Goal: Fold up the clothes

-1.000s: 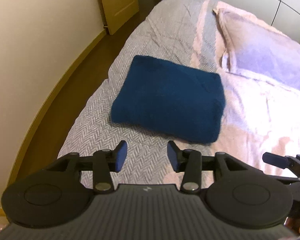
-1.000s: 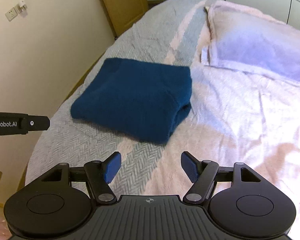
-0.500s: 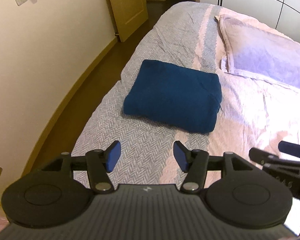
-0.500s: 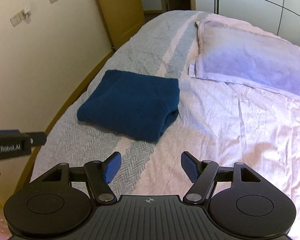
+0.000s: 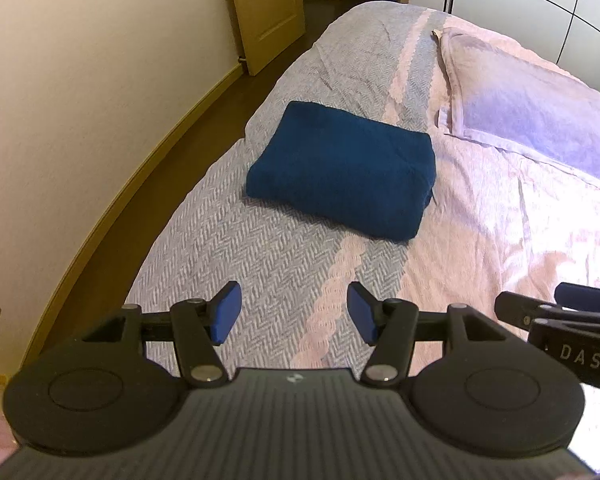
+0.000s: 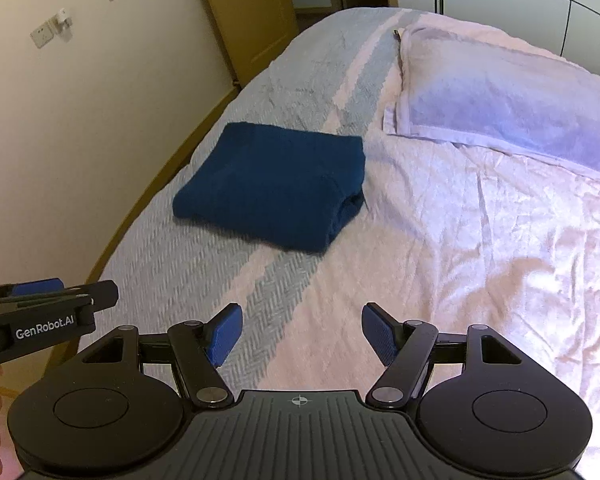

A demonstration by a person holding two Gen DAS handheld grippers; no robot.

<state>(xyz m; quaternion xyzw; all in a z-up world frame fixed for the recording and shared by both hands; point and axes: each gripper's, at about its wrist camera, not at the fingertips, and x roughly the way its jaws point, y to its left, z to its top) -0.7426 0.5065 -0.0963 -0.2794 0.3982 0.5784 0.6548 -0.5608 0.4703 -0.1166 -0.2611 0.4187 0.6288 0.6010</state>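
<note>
A dark blue garment (image 5: 342, 168) lies folded into a thick rectangle on the bed's grey herringbone cover; it also shows in the right wrist view (image 6: 274, 186). My left gripper (image 5: 294, 312) is open and empty, held well back from the garment above the cover. My right gripper (image 6: 302, 334) is open and empty, also well back from it. The right gripper shows at the right edge of the left wrist view (image 5: 560, 320). The left gripper shows at the left edge of the right wrist view (image 6: 48, 312).
A pale lilac pillow (image 5: 532, 116) lies at the head of the bed on a wrinkled pink sheet (image 6: 500, 232). A cream wall (image 5: 80, 92) and dark floor strip run along the bed's left side. A wooden door (image 5: 268, 8) stands beyond.
Both grippers have drawn back and risen, so the folded garment looks smaller and farther away. The left jaws have opened wider. The garment has not moved.
</note>
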